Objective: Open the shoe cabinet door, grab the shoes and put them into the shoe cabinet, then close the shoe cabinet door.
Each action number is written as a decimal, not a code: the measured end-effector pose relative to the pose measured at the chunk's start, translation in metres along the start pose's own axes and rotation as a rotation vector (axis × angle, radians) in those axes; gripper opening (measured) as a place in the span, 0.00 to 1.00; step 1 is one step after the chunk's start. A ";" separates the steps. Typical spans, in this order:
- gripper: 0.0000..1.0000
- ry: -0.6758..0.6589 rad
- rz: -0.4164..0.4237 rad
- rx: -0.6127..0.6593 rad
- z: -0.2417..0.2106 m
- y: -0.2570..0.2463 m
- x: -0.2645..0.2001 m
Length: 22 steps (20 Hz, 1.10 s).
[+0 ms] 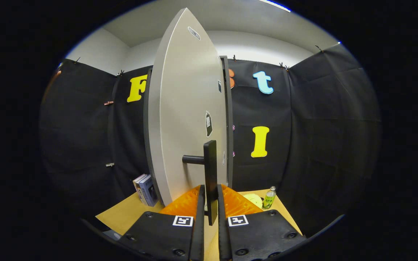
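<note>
The shoe cabinet's pale grey door (pixel 185 119) stands swung out toward me, seen nearly edge-on, with the cabinet's dark side panel (pixel 228 123) just behind its right edge. A black bar handle (pixel 210 170) sticks out from the door on a short stub. My gripper (pixel 210 203) is shut on the lower end of this handle, one finger on each side of the bar. The cabinet's inside is hidden by the door. No shoes can be made out.
On the wooden tabletop (pixel 122 215), a couple of books (pixel 145 189) stand left of the door. A green drink bottle (pixel 269 197) and a pale yellow-green object (pixel 253 200) sit to the right of the fingers.
</note>
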<state>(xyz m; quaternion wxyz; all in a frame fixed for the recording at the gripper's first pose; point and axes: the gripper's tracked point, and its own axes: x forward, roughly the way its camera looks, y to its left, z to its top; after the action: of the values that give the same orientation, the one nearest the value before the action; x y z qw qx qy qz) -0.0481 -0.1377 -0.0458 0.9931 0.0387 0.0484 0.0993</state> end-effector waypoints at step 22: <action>0.99 -0.069 0.083 -0.069 0.027 0.019 -0.063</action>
<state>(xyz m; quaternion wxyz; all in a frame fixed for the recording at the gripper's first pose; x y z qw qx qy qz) -0.1107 -0.1342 -0.0114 0.9900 0.0099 0.0090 0.1407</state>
